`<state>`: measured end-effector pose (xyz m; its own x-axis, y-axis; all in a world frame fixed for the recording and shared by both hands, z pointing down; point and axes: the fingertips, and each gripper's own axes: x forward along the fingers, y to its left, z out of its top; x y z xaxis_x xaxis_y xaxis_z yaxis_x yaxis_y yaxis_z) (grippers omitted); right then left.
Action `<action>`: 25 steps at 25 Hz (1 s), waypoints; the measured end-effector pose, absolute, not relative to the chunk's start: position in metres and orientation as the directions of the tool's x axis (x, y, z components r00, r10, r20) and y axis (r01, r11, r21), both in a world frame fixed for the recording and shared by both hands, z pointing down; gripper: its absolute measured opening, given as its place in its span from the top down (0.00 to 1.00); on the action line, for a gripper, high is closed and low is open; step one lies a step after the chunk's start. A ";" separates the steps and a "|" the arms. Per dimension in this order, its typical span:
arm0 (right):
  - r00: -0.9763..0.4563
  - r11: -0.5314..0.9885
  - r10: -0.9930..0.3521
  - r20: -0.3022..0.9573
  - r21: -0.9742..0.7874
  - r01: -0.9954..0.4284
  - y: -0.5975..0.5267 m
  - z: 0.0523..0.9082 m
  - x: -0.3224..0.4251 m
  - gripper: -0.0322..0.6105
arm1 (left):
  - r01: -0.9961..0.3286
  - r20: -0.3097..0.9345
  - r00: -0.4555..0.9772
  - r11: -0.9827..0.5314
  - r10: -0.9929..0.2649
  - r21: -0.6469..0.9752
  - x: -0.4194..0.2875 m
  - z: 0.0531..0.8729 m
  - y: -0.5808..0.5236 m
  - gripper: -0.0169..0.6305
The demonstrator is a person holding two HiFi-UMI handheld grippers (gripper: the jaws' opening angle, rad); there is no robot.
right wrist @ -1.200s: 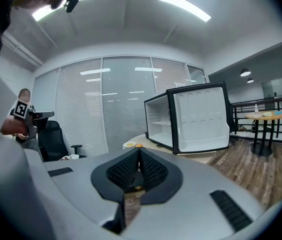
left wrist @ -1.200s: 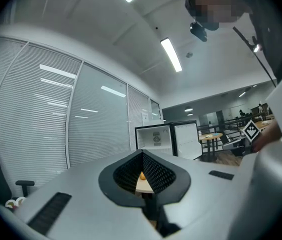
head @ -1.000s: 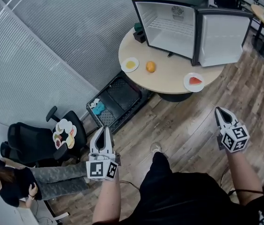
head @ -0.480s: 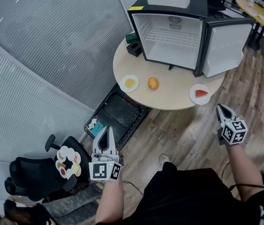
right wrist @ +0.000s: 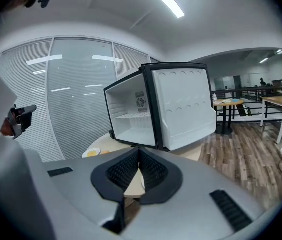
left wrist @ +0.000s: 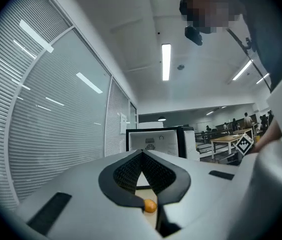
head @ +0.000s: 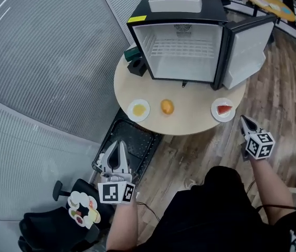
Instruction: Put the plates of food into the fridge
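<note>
The fridge [head: 182,46] is a small box, black outside and smooth white inside, with a thin wire shelf. Its door [head: 247,46] hangs wide open on the right. A flat white box [head: 176,1] sits on top of it. The fridge stands on a round table [head: 190,121] with a smooth, pale tan top. The floor [head: 284,104] is made of brown wood boards, and the wall [head: 43,51] is grey with fine lines all over.

Two small, round white plates lie on the table in front of the fridge, none inside it. The plate with yellow food [head: 138,109] is on the left. A round orange [head: 167,106] lies on the bare table just beside it. The plate with red food [head: 222,109] is on the right, near the table's edge.

The right gripper [head: 244,121] is grey and pointed like a beak, with a cube of black and white squares on it. It hangs over the floor, near the red plate but not touching it. Its jaws are pressed together and hold nothing.

The left gripper [head: 119,145] looks the same. It hangs over a black tray [head: 137,135] on the floor, well apart from the table. The yellow plate is ahead of it and a little to the right. Its jaws are closed too, with nothing in them.
</note>
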<state>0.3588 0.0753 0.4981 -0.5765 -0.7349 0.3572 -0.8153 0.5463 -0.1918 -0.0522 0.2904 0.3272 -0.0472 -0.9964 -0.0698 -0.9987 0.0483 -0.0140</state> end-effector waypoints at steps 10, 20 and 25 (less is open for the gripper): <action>-0.539 0.434 -0.748 0.388 -0.328 -0.839 0.059 0.545 0.382 0.94 | -0.997 -0.064 0.075 -0.074 -0.995 -0.016 -0.047 0.329 0.224 0.96; -0.465 0.220 -0.775 0.428 -0.506 -0.834 0.020 0.632 0.399 0.86 | -0.989 0.012 0.131 -0.131 -0.991 -0.067 -0.049 0.336 0.164 0.96; -0.519 0.121 -0.723 0.456 -0.655 -0.746 0.008 0.673 0.393 0.61 | -0.984 0.069 0.159 -0.164 -0.985 -0.075 -0.050 0.355 0.140 0.96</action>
<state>0.3933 0.0076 0.6733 -0.5188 -0.7229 0.4564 -0.7456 0.1214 -0.6552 -0.0505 0.1398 0.3553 0.1593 -0.9848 0.0686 -0.9836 -0.1643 -0.0748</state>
